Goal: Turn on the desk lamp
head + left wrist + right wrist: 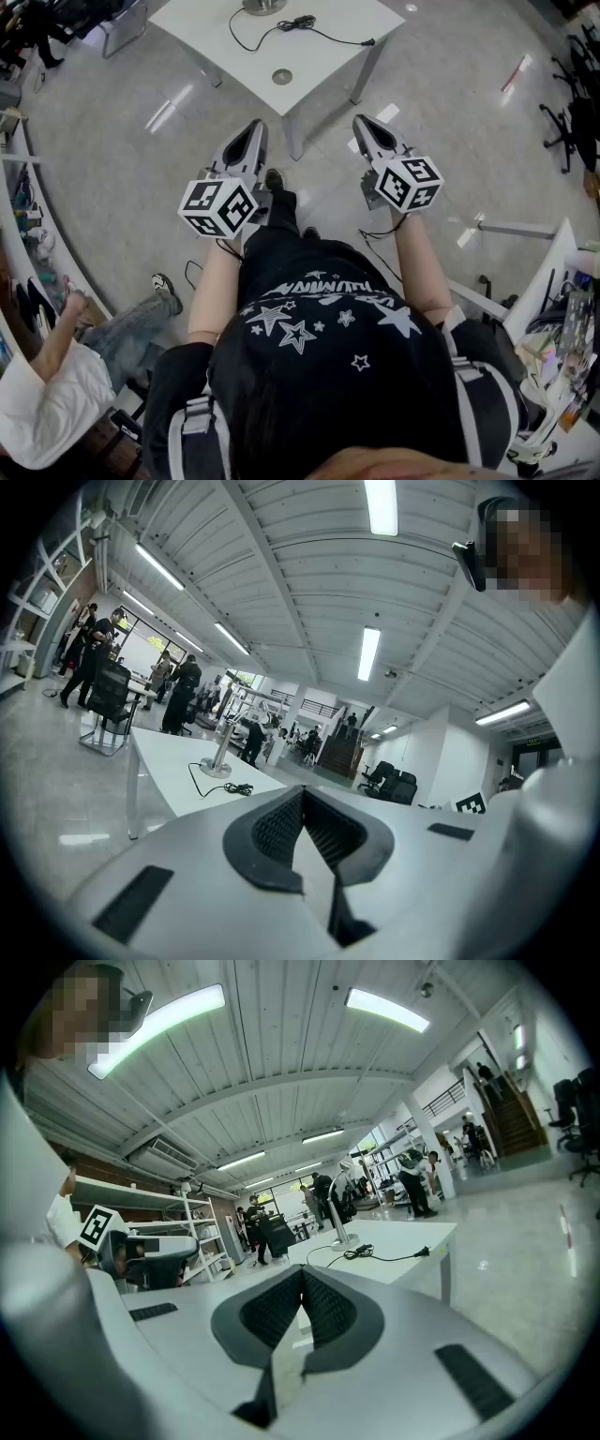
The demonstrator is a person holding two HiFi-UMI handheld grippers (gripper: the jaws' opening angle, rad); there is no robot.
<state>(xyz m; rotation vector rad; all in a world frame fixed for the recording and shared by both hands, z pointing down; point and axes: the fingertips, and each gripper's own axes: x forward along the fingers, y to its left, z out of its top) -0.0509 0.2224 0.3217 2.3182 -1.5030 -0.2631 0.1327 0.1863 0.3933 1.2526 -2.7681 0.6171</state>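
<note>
The desk lamp [262,6] stands toward the far side of the desk [323,70]. Its cord [281,25] lies loose, with the plug [370,41] at the right edge, so a press may light nothing. The left gripper [253,127] and right gripper [364,122], both closed and empty, hang well short.

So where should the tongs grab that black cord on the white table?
Probably at the plug, the cord's free, stiff end. It lies flat near the table's right edge, clear of the tangled bundle, so bring the right tongs straight down from above, across its narrow sides.
</note>
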